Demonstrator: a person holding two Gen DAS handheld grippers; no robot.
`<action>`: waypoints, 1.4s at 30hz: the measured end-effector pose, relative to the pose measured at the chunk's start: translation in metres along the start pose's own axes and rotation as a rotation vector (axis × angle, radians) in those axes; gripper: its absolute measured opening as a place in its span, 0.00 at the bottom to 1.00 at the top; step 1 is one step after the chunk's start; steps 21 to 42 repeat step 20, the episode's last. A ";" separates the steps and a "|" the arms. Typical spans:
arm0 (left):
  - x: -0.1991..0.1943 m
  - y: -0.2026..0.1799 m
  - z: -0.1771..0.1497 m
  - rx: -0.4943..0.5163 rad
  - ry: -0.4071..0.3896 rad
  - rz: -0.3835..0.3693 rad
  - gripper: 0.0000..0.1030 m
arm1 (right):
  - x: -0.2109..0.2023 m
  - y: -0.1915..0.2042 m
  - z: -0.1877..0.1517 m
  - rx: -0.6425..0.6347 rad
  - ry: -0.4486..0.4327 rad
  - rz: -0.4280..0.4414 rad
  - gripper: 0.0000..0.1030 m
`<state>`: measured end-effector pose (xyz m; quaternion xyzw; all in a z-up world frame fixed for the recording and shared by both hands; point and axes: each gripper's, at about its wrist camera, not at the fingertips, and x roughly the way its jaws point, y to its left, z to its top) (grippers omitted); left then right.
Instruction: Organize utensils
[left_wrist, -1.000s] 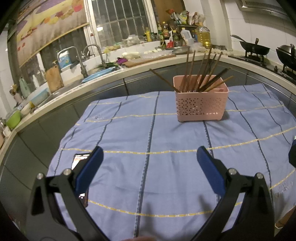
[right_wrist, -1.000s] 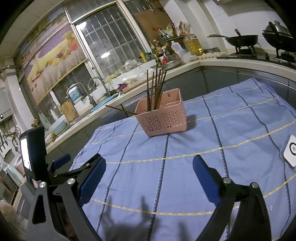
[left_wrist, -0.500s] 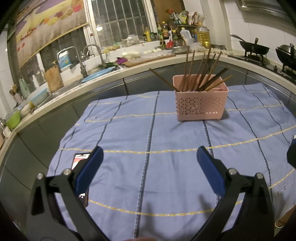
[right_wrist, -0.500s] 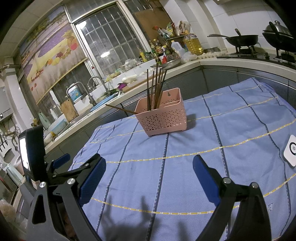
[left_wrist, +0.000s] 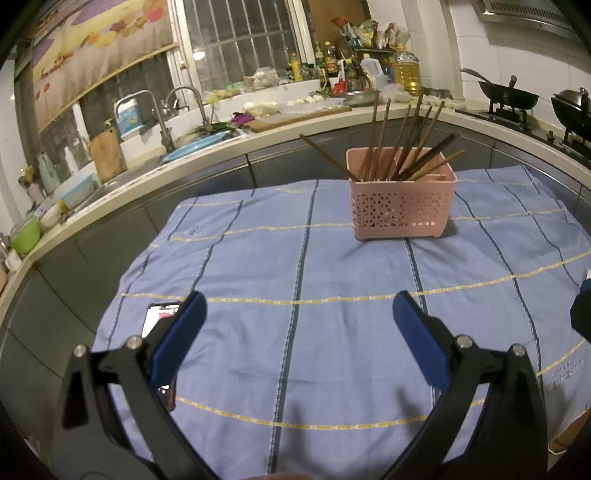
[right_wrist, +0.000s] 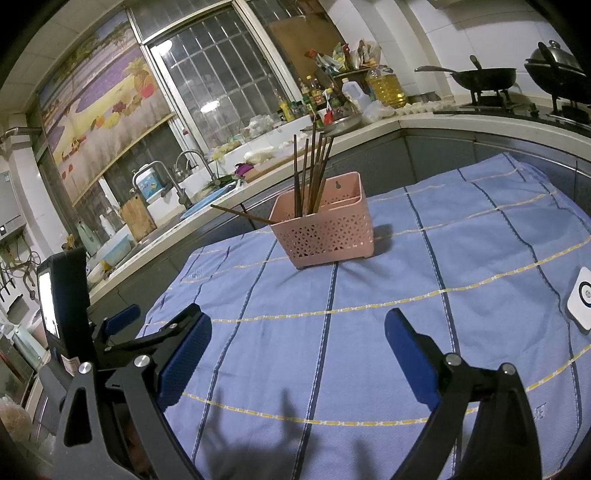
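Note:
A pink perforated basket (left_wrist: 402, 205) (right_wrist: 325, 232) stands on the blue striped cloth (left_wrist: 295, 280) at the far side of the table. Several brown chopsticks (left_wrist: 406, 144) (right_wrist: 314, 173) stick up out of it, and one leans far out to the left. My left gripper (left_wrist: 297, 325) hovers open over the near part of the cloth, nothing between its blue pads. My right gripper (right_wrist: 295, 347) is also open and empty, well short of the basket. The left gripper's body (right_wrist: 92, 332) shows at the left of the right wrist view.
A phone (left_wrist: 159, 321) lies on the cloth behind my left finger. A white square device (right_wrist: 581, 299) sits at the cloth's right edge. Behind the table runs a kitchen counter (left_wrist: 221, 147) with a sink, bottles and woks (left_wrist: 509, 98).

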<state>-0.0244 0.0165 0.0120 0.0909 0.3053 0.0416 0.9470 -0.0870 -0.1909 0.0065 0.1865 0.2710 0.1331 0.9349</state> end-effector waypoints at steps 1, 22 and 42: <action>0.000 0.000 -0.001 0.000 0.001 -0.001 0.94 | 0.000 0.000 0.000 0.000 -0.001 0.000 0.91; -0.002 -0.007 -0.006 0.012 0.019 -0.050 0.94 | 0.001 -0.003 -0.006 0.021 -0.024 -0.011 0.91; -0.002 -0.007 -0.006 0.012 0.019 -0.050 0.94 | 0.001 -0.003 -0.006 0.021 -0.024 -0.011 0.91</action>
